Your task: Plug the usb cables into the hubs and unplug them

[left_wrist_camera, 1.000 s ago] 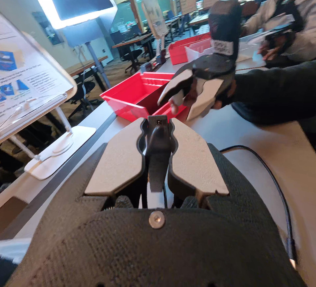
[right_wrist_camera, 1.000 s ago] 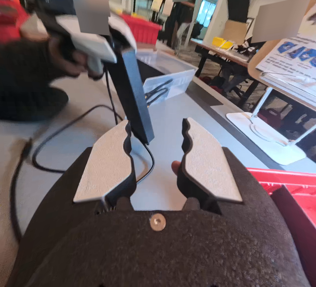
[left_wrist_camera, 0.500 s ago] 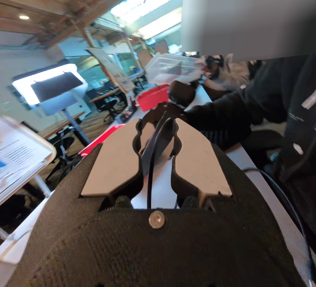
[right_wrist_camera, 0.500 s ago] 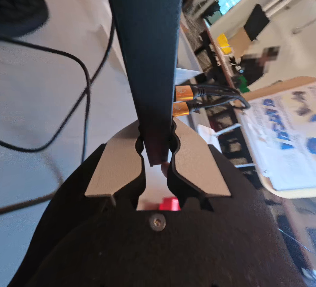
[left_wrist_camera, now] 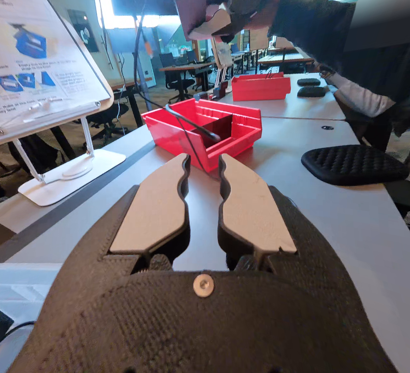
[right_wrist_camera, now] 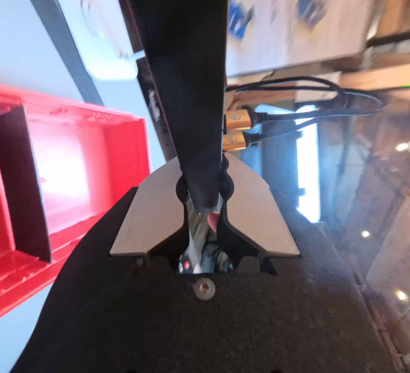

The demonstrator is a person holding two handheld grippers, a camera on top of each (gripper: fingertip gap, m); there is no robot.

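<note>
My right gripper (right_wrist_camera: 202,162) is shut on the lower end of a black usb hub (right_wrist_camera: 188,73). Two orange-gold usb plugs (right_wrist_camera: 236,118) sit in the hub's right side, and their black cables loop off to the right. In the left wrist view the right gripper (left_wrist_camera: 213,7) holds the hub (left_wrist_camera: 190,7) high up, above and beyond the red bin. A black cable (left_wrist_camera: 188,122) hangs from the hub and drapes over the bin's rim. My left gripper (left_wrist_camera: 204,160) is open and empty, low over the grey table in front of the bin.
A red bin (left_wrist_camera: 175,138) with a black divider stands just ahead of my left gripper; it also shows in the right wrist view (right_wrist_camera: 124,162). A white document stand (left_wrist_camera: 71,171) is at the left and a black pad (left_wrist_camera: 352,162) at the right. A second red bin (left_wrist_camera: 259,87) is farther back.
My left gripper let go of the hub, opened and dropped low over the table. My right gripper closed on the hub and lifted it high above the red bin.
</note>
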